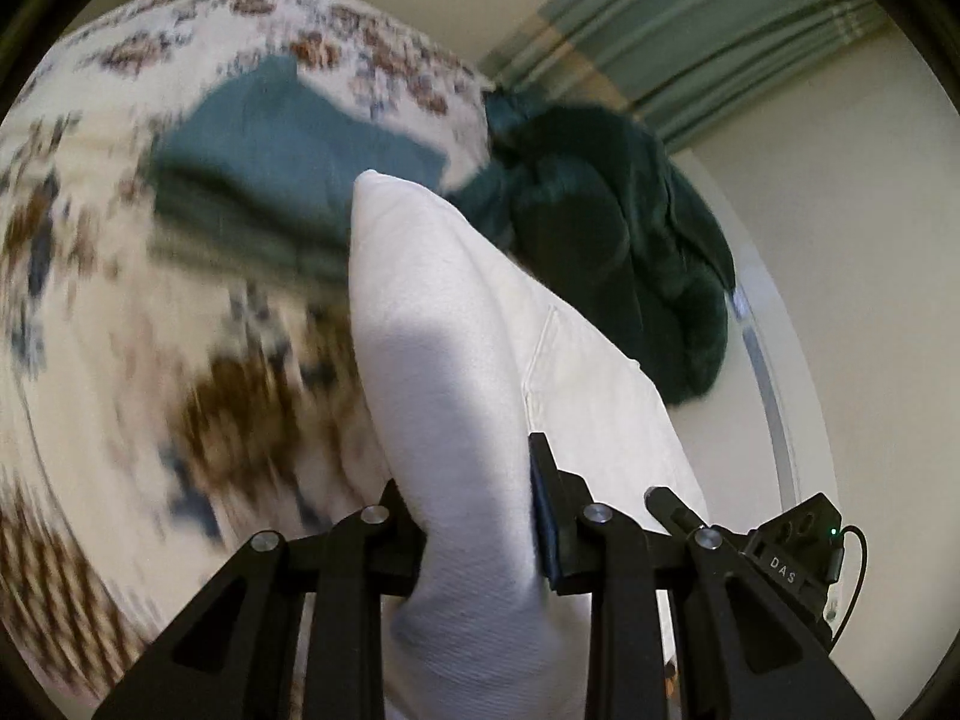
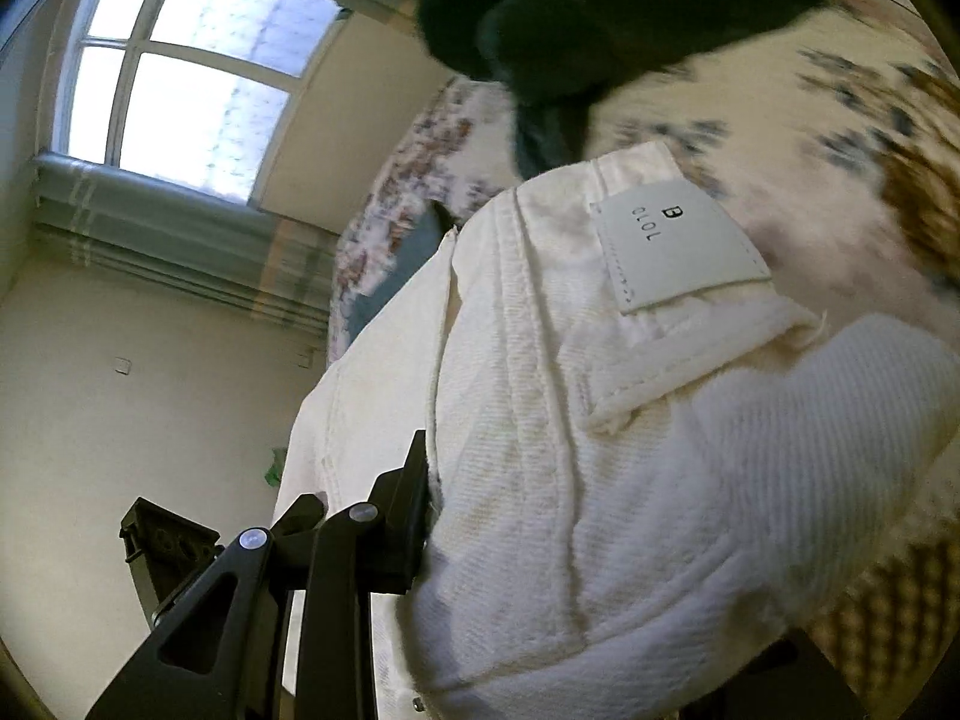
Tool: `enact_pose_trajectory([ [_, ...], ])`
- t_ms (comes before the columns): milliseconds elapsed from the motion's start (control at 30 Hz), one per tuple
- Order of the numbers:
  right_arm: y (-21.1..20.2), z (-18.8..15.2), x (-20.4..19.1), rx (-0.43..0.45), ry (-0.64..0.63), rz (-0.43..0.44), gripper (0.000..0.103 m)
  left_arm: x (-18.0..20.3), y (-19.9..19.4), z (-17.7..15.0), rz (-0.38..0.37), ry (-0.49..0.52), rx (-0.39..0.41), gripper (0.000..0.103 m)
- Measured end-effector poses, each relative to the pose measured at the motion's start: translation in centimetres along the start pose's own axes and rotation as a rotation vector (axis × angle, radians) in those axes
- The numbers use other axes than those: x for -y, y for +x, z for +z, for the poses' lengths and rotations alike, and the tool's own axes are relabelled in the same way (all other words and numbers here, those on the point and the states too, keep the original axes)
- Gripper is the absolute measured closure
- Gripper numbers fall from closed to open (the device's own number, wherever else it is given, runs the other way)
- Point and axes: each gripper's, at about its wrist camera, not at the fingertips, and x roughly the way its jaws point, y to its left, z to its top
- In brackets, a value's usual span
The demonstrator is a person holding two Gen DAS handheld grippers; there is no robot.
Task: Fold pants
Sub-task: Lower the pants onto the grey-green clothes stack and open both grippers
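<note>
The white denim pants (image 1: 456,360) hang from my left gripper (image 1: 474,516), which is shut on a fold of the fabric, held above a patterned bedspread (image 1: 120,312). In the right wrist view the pants' waistband (image 2: 600,360) with a white label patch (image 2: 678,246) fills the frame. My right gripper (image 2: 540,516) is shut on the waistband; only its left finger (image 2: 408,516) shows, the other is hidden behind the cloth.
A teal folded garment (image 1: 288,168) lies on the bedspread. A dark green garment pile (image 1: 630,240) sits beyond the pants, also in the right wrist view (image 2: 600,12). A window (image 2: 180,72) and striped curtain (image 1: 690,48) are behind.
</note>
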Motion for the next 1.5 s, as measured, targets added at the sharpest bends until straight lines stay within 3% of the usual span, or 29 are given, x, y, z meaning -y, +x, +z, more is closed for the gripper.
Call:
enact_pose_trajectory([
  [133, 9.7, 4.6, -6.8, 0.029, -0.024, 0.043, 0.072, -3.6, 0.5, 10.0, 0.009, 0.039, 0.044, 0.079],
  [300, 21.7, 9.2, -11.9, 0.049, -0.064, 0.078, 0.072, -8.5, 3.0, 20.2, 0.035, 0.088, 0.095, 0.079],
  [400, 27.4, 10.4, -12.3, 0.044, -0.084, 0.064, 0.072, -12.3, 6.1, 23.4, 0.064, 0.087, 0.085, 0.079],
  [533, 34.1, 10.4, -10.0, -0.021, -0.106, -0.003, 0.072, -17.5, 10.5, 24.0, 0.112, 0.058, 0.022, 0.079],
  [700, 35.4, 10.4, -8.9, -0.086, -0.133, -0.005, 0.062, -19.7, 10.7, 23.4, 0.113, 0.043, 0.022, 0.072],
  [767, 34.4, 10.9, -8.0, -0.123, -0.104, -0.007, 0.054, -19.8, 10.1, 23.4, 0.137, 0.023, 0.018, 0.059],
  [800, 33.5, 11.2, -7.4, -0.128, -0.078, -0.006, 0.049, -19.8, 9.8, 23.4, 0.148, 0.02, 0.021, 0.058],
  [933, 30.2, 11.7, -4.3, -0.091, 0.047, -0.014, 0.049, -19.3, 8.3, 22.9, 0.194, 0.024, 0.034, 0.055],
  [967, 29.5, 11.7, -3.7, -0.072, 0.07, -0.008, 0.051, -19.0, 7.8, 22.6, 0.219, 0.03, 0.038, 0.053],
  [1000, 29.1, 11.7, -3.3, -0.055, 0.07, -0.021, 0.067, -18.8, 7.6, 22.5, 0.234, 0.038, 0.042, 0.053],
  [1033, 28.7, 11.4, -3.5, -0.039, 0.046, -0.054, 0.072, -18.7, 7.3, 22.2, 0.248, 0.042, 0.05, 0.051],
  [1067, 28.5, 11.1, -3.7, -0.031, 0.027, -0.088, 0.075, -18.5, 7.2, 22.0, 0.271, 0.046, 0.056, 0.042],
  [1133, 29.2, 11.4, -3.8, -0.035, -0.002, -0.197, 0.078, -18.3, 7.3, 21.4, 0.331, 0.062, 0.056, 0.033],
  [1200, 29.5, 11.6, -3.2, -0.065, 0.019, -0.241, 0.077, -18.2, 7.5, 21.1, 0.362, 0.059, 0.037, 0.028],
  [1267, 28.7, 11.1, -4.5, -0.073, -0.022, -0.287, 0.075, -17.6, 7.8, 20.9, 0.418, 0.072, 0.013, 0.015],
  [1300, 28.1, 11.0, -5.9, -0.07, -0.067, -0.331, 0.069, -17.0, 7.9, 20.7, 0.448, 0.082, -0.005, 0.013],
  [1367, 27.1, 10.7, -8.0, -0.055, -0.14, -0.385, 0.047, -15.9, 7.7, 20.4, 0.479, 0.111, -0.012, 0.007],
  [1500, 25.9, 10.4, -12.4, -0.028, -0.307, -0.558, 0.025, -13.1, 7.1, 19.9, 0.552, 0.176, -0.002, 0.001],
])
